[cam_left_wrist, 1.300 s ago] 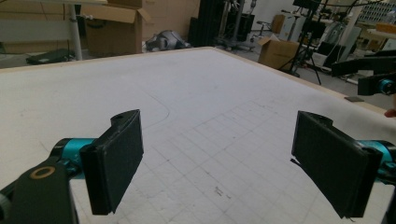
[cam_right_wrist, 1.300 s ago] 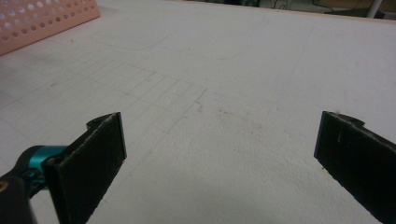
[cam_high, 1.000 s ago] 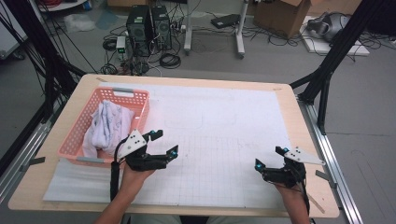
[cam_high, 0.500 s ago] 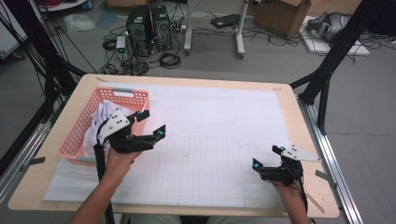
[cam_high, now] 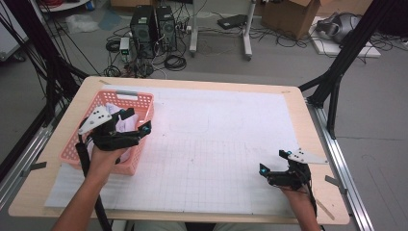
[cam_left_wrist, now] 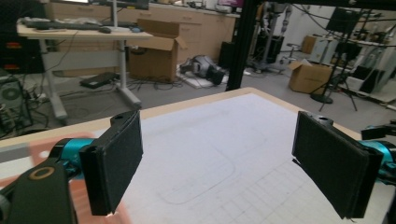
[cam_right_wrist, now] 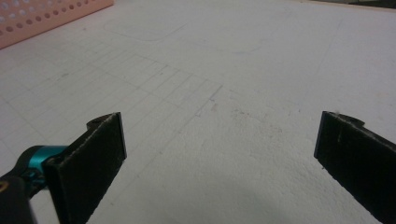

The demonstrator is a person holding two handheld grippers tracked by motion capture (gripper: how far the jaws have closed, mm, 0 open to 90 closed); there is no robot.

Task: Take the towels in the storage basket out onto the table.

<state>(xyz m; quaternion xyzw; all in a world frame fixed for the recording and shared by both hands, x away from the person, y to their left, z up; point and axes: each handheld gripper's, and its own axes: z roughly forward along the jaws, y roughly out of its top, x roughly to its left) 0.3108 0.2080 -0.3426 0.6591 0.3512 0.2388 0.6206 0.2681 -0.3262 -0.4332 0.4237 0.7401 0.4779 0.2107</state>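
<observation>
Your work surface is the light wooden table [cam_high: 57,192], covered by a white gridded paper mat [cam_high: 216,144] that lies under both tongs and runs forward beyond them. The pink perforated plastic basket [cam_high: 139,103] sits at the left end of the mat, directly beneath your left tong [cam_high: 136,120], with the white crumpled cloth [cam_high: 118,126] lying inside it under that tong's jaws. Your left tong hangs above the basket's right half, jaws pointing toward the middle of the table; in the left gripper view [cam_left_wrist: 217,161] the two black padded jaws stand wide apart with nothing between them, and the pink basket edge [cam_left_wrist: 81,207] shows low at the near jaw. Your right tong [cam_high: 274,161] rests low over the mat near the table's right front corner, well apart from the basket. In the right gripper view [cam_right_wrist: 219,140] its jaws are likewise spread and empty, bare gridded mat [cam_right_wrist: 210,84] between them, the basket wall [cam_right_wrist: 42,18] far ahead to their left.
</observation>
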